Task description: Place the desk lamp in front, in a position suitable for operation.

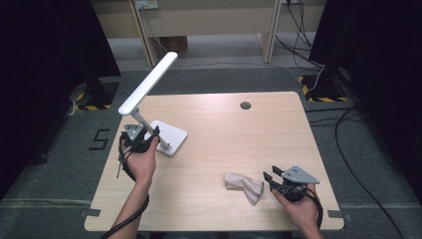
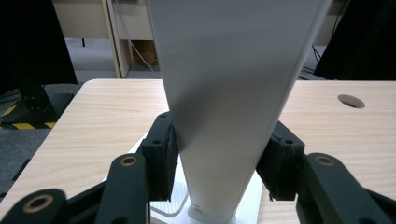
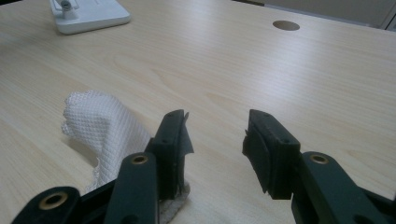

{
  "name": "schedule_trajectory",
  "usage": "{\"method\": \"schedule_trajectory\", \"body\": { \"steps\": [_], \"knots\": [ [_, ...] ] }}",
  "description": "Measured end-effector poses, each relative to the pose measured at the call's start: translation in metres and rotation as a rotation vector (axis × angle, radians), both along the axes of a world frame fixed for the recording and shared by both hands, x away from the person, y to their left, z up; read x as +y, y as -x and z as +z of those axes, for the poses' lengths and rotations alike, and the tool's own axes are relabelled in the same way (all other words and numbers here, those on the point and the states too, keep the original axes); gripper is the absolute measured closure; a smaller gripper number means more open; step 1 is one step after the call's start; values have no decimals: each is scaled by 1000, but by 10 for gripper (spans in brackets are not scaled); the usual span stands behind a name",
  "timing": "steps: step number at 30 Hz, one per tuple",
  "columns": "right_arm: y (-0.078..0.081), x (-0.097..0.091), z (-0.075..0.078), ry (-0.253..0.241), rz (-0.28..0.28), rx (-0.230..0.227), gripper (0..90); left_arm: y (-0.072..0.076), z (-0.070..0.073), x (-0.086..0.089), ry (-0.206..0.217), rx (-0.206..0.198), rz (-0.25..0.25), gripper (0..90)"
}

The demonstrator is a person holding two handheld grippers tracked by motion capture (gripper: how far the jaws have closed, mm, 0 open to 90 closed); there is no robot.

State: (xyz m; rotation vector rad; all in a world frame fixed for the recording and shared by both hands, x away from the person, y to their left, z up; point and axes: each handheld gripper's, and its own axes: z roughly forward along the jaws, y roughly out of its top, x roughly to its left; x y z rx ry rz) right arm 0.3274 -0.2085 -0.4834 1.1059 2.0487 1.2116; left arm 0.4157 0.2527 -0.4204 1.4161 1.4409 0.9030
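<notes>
A white desk lamp (image 1: 148,83) stands on its flat square base (image 1: 171,134) at the table's left, its long head slanting up and away. My left gripper (image 1: 148,133) is at the lamp's lower arm. In the left gripper view both pads press the sides of the wide white lamp arm (image 2: 229,70), so the left gripper (image 2: 224,144) is shut on it. A crumpled white cloth (image 1: 244,184) lies near the front right. My right gripper (image 1: 271,175) rests just right of it, open; the cloth (image 3: 102,126) lies beside and partly under the left jaw of the right gripper (image 3: 215,135).
The light wooden table (image 1: 239,134) has a round cable hole (image 1: 245,105) at the back middle. The lamp base (image 3: 88,16) sits far off in the right gripper view. Black curtains flank both sides; cables (image 1: 348,124) trail on the floor at right.
</notes>
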Motion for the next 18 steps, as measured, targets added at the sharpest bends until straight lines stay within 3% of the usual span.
{"method": "schedule_trajectory", "body": {
  "steps": [11, 18],
  "knots": [
    [-1, -2, -1, -7, -11, 9, 576, 8, -1, 32, 77, -40, 73, 548],
    [-1, -1, -2, -6, -7, 8, 576, 0, 10, 34, 73, -57, 67, 538]
  ]
}}
